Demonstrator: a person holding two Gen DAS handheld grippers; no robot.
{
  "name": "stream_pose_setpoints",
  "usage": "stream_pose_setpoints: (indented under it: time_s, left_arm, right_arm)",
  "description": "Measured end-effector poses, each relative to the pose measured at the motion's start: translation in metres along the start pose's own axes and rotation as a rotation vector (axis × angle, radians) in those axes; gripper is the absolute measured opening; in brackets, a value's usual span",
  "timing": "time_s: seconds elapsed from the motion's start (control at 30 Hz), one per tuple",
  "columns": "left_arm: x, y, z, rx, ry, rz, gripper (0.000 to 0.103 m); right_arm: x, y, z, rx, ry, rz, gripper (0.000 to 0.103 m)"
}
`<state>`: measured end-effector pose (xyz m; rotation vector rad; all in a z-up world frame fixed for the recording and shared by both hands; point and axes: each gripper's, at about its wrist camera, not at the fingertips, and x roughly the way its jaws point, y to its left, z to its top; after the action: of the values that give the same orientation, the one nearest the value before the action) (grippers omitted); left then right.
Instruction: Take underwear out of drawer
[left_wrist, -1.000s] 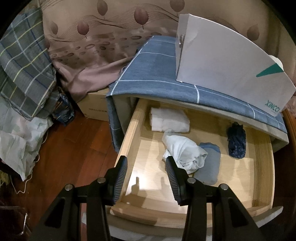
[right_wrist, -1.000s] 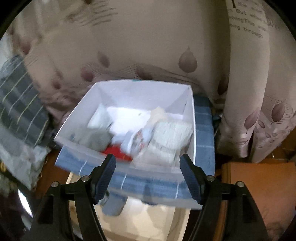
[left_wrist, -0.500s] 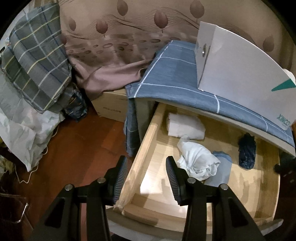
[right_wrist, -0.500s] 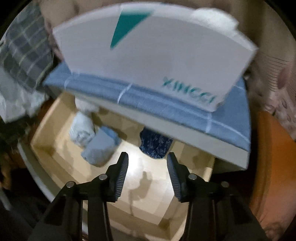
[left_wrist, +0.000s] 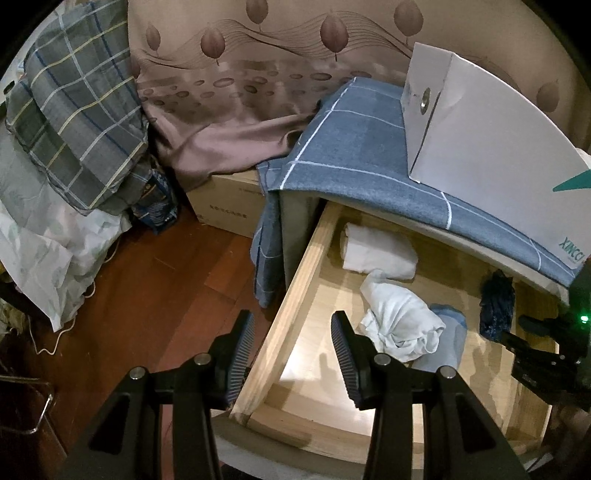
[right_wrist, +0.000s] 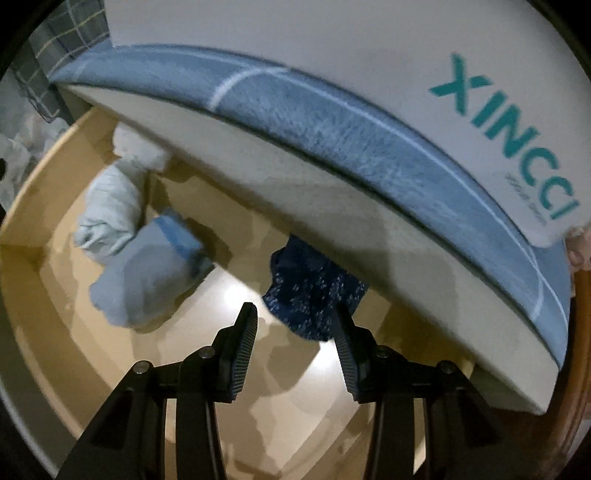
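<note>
Left wrist view: we see the wooden drawer (left_wrist: 295, 295) pulled open, its straight side rail running between our left gripper (left_wrist: 291, 341), whose jaws are spread and hold nothing. Bare smooth wood fills the lower middle. Soft white underwear (left_wrist: 400, 325) sits crumpled at center right, on a pale blue roll (left_wrist: 448, 343). Right wrist view: our right gripper (right_wrist: 293, 334) has spread jaws; bumpy dark blue underwear (right_wrist: 314, 291) lies just ahead, partly under the cabinet edge (right_wrist: 332, 206).

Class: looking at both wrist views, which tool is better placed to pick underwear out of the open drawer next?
Right tool: its open jaws hang just before the dark blue underwear; left tool straddles the drawer's side wall.
</note>
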<state>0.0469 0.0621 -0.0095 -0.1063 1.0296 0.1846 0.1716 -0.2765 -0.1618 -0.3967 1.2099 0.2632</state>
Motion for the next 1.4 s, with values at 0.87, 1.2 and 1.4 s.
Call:
stream_pose_setpoints:
  time_s: [0.87, 1.2, 1.4]
  left_arm:
    - [0.002, -0.001, 0.000, -0.002, 0.005, -0.005, 0.044]
    - [0.001, -0.001, 0.001, 0.003, 0.004, -0.009, 0.044]
    - [0.001, -0.002, 0.001, 0.004, 0.005, -0.012, 0.044]
  right_arm:
    - [0.039, 0.010, 0.011, -0.062, 0.027, -0.014, 0.022]
    - [0.032, 0.008, 0.002, -0.015, 0.191, 0.092, 0.021]
    - [0.030, 0.011, -0.004, 0.000, 0.272, 0.112, 0.021]
